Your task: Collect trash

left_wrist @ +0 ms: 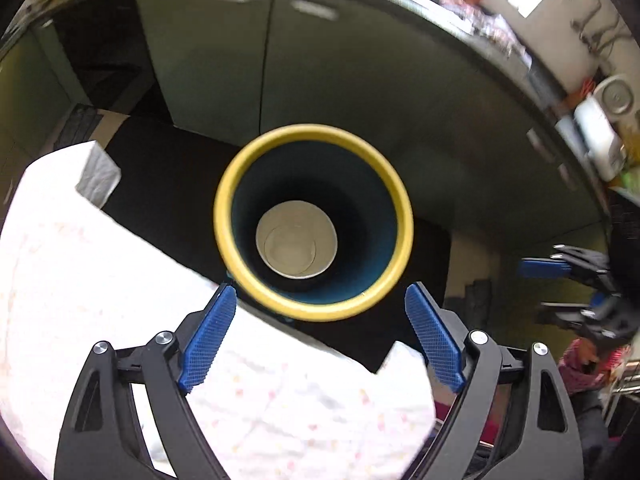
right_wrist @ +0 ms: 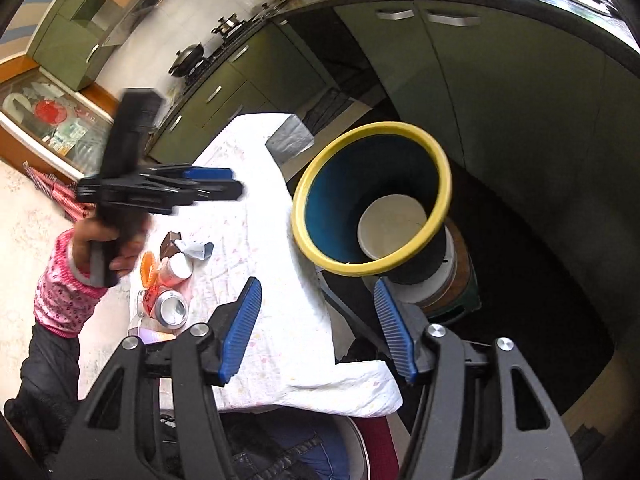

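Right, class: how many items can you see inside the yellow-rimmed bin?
1: a white cup sits at the bottom of the bin, roughly centred. Anything under it or against the near inner wall may be hidden.

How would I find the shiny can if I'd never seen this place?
Start at the table with the white flowery cloth, beside the tall blue bin with the yellow rim. Look at the small heap of trash on the cloth's far side from the bin. The silver drink can is the only round metal thing there.
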Demonstrator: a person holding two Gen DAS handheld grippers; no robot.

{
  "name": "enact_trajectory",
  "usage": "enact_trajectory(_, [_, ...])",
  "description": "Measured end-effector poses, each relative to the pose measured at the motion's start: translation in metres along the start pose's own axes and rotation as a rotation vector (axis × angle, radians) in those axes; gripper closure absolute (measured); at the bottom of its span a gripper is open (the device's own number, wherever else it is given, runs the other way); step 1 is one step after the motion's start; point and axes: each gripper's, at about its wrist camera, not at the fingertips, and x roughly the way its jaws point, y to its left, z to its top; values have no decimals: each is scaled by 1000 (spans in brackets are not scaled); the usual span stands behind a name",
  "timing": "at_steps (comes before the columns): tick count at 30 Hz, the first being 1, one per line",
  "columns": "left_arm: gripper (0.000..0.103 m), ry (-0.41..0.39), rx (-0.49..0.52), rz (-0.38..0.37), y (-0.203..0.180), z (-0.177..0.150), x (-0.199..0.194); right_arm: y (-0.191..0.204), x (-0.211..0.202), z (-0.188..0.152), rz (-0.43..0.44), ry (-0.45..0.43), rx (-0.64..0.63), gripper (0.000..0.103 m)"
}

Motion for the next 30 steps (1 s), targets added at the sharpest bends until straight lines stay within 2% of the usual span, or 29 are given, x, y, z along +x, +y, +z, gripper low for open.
enact_trajectory(2, [8,-97,-39,1,9,-27,-44,13,10,1,11,24,-36,47])
enact_trajectory(5, [5,-250,-87,72,21,-76,-107,42,31,0,32,75,-121,47])
enact_trajectory(8, [5,-361,-176,180,37,-139,-160,81,56,-5,58,142,-230,47])
enact_trajectory(10, [5,-423,-240,239,46,-185,-189,112,73,-8,77,189,-308,47])
enact_trajectory(13, [5,-463,-348,350,71,-250,-217,159,98,-16,110,256,-427,47])
enact_trajectory(16, [5,-489,-450,400,99,-315,-236,206,115,-27,129,305,-537,47])
enact_trajectory(20, [5,-503,-539,419,110,-393,-242,260,136,-43,144,369,-736,47])
enact_trajectory(22, [5,-523,-546,415,110,-425,-240,280,153,-54,136,407,-850,40])
enact_trajectory(23, [5,-535,-545,408,108,-438,-239,288,161,-61,122,420,-912,36])
enact_trajectory(26, [5,-563,-542,373,98,-462,-229,306,183,-71,78,453,-1070,35])
enact_trajectory(30, [5,-593,-553,326,91,-487,-219,319,206,-75,58,508,-1191,31])
